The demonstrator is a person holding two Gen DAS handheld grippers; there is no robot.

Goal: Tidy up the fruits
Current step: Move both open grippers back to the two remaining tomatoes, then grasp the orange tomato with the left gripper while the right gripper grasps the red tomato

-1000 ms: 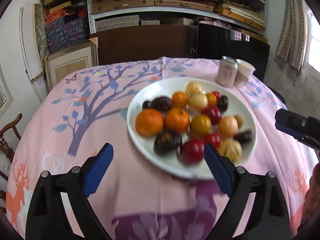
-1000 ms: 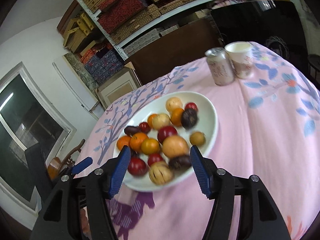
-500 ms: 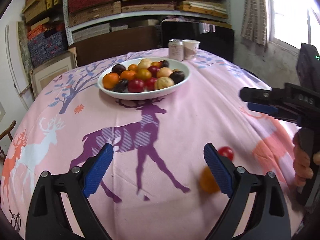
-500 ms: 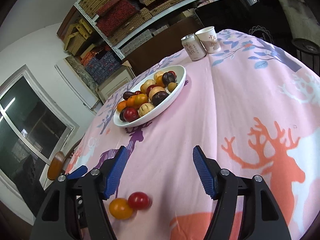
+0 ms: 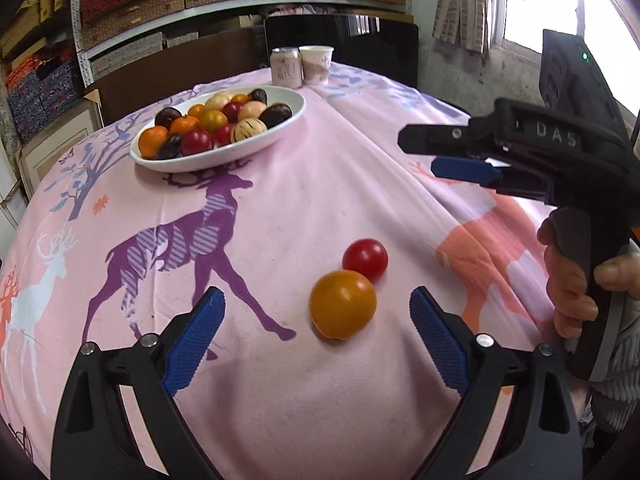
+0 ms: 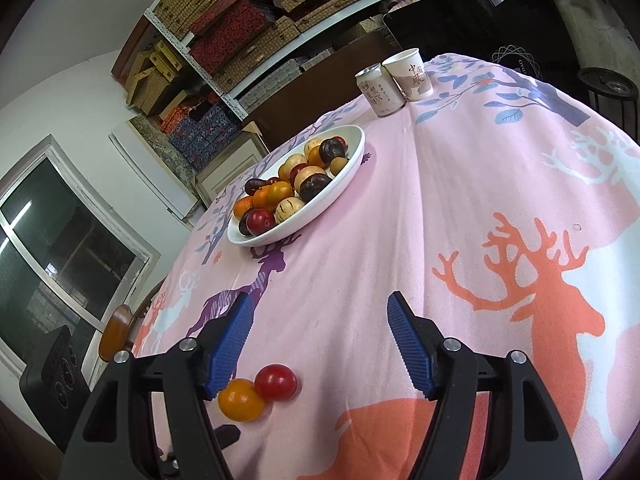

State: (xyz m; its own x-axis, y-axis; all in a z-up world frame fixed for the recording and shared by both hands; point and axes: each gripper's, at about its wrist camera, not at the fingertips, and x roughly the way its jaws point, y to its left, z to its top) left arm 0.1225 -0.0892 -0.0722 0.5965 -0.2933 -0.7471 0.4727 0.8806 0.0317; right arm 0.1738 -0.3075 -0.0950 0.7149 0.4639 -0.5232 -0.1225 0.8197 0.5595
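**Two loose fruits lie apart from the plate, both grippers open**

Left wrist view: the left gripper point(image 5: 316, 332) hangs over the pink tablecloth point(image 5: 280, 220) with its jaws spread wide and nothing between the pads. An orange fruit point(image 5: 343, 304) lies just ahead of them, and a red fruit point(image 5: 365, 258) touches its far side. Both are round, so no long axis shows. The white plate point(image 5: 276, 140) of mixed fruit sits well beyond them, with a can point(image 5: 285, 67) and a paper cup point(image 5: 316, 65) behind it. The right gripper point(image 5: 436, 156) comes in side-on from the right, its gap hard to judge here; a hand point(image 5: 568, 280) holds its grip.

Right wrist view: the right gripper point(image 6: 320, 340) has just been opening, with nothing between its jaws. Its left finger point(image 6: 230, 346) partly hides the orange fruit point(image 6: 240, 400); the red fruit point(image 6: 276, 382) lies against it, both far nearer than the plate point(image 6: 344, 184).
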